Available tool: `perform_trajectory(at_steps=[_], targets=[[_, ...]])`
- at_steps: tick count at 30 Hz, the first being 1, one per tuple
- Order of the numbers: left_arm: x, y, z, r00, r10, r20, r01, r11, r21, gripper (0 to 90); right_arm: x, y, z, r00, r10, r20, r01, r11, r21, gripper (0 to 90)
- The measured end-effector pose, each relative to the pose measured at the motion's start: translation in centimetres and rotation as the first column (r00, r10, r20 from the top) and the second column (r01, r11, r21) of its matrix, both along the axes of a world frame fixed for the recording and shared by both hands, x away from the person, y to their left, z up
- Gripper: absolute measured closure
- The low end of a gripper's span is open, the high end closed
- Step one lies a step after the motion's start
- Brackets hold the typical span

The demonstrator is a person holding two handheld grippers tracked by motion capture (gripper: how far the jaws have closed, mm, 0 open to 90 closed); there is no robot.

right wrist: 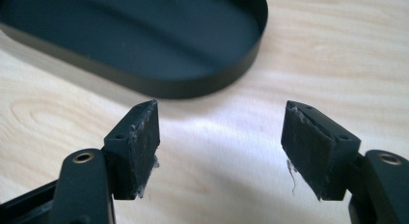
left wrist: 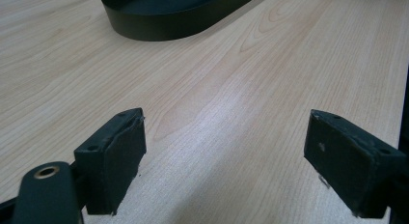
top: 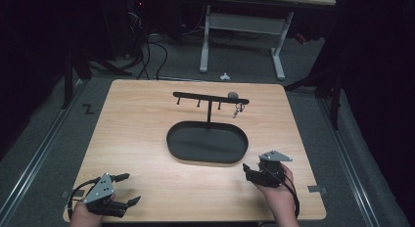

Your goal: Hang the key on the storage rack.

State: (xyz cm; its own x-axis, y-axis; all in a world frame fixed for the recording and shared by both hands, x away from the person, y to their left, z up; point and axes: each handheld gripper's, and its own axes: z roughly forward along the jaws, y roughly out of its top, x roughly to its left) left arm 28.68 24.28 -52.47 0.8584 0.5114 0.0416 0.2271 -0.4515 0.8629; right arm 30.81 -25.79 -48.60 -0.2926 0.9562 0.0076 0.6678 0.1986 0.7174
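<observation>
**Both grippers empty at the near edge, tray between them and the rack**

The left gripper rests at the near-left corner of the table, jaws wide apart on nothing. The right gripper, near right, just beside the oval black tray, is also spread and empty. Beyond the tray stands a hook rack, keys hanging at its right end.

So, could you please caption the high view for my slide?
Open grippers rest near a black oval tray on a wooden table.
</observation>
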Motion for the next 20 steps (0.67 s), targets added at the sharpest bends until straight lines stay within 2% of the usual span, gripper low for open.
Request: perform_trajectory(at_steps=[3, 4, 5, 6, 7, 8, 10, 12, 20], targets=[[0.0, 0.0, 0.0, 1.0000, 0.001, 0.002, -0.001, 1.0000, 0.001, 15.3, -1.5, -0.1, -1.0, 0.9997, -0.009, 0.023, 0.009, 1.0000, 0.000, 29.3], [0.0, 0.0, 0.0, 1.0000, 0.002, 0.002, -0.002, 1.0000, 0.001, 15.3, -2.5, -0.3, -1.7, 0.9989, -0.005, 0.046, 0.005, 1.0000, 0.007, 29.3], [0.0, 0.0, 0.0, 1.0000, 0.001, 0.001, -0.001, 1.0000, 0.004, 15.3, -2.5, -0.3, -1.7, 0.9989, -0.005, 0.046, 0.005, 1.0000, 0.007, 29.3], [0.0, -0.1, -0.1, 1.0000, 0.002, 0.000, -0.002, 1.0000, 0.004, 15.3, -3.7, -0.5, -2.6, 0.9956, -0.016, 0.093, 0.015, 0.9998, 0.009, 29.7], [0.0, -0.1, -0.1, 1.0000, 0.002, 0.000, -0.002, 1.0000, 0.004, 15.3, -3.7, -0.5, -2.6, 0.9956, -0.016, 0.093, 0.015, 0.9998, 0.009, 29.7], [0.0, -0.2, -0.1, 1.0000, 0.000, -0.001, 0.000, 1.0000, 0.007, 15.3, -4.4, -0.7, -3.4, 0.9939, -0.033, 0.105, 0.028, 0.9984, 0.048, 30.3], [0.0, -0.2, -0.1, 1.0000, 0.000, 0.000, 0.000, 1.0000, 0.008, 15.3, -4.4, -0.7, -3.5, 0.9955, -0.025, 0.092, 0.019, 0.9979, 0.062, 29.8], [0.0, -0.3, -0.1, 1.0000, -0.004, 0.001, 0.004, 0.9999, 0.012, 15.3, -4.2, -0.5, -3.6, 0.9942, -0.018, 0.106, 0.015, 0.9994, 0.032, 29.8], [-0.1, -0.1, -0.1, 1.0000, -0.002, 0.002, 0.002, 1.0000, 0.004, 15.3, -3.9, -0.6, -3.9, 0.9950, -0.020, 0.098, 0.017, 0.9992, 0.036, 29.9]])
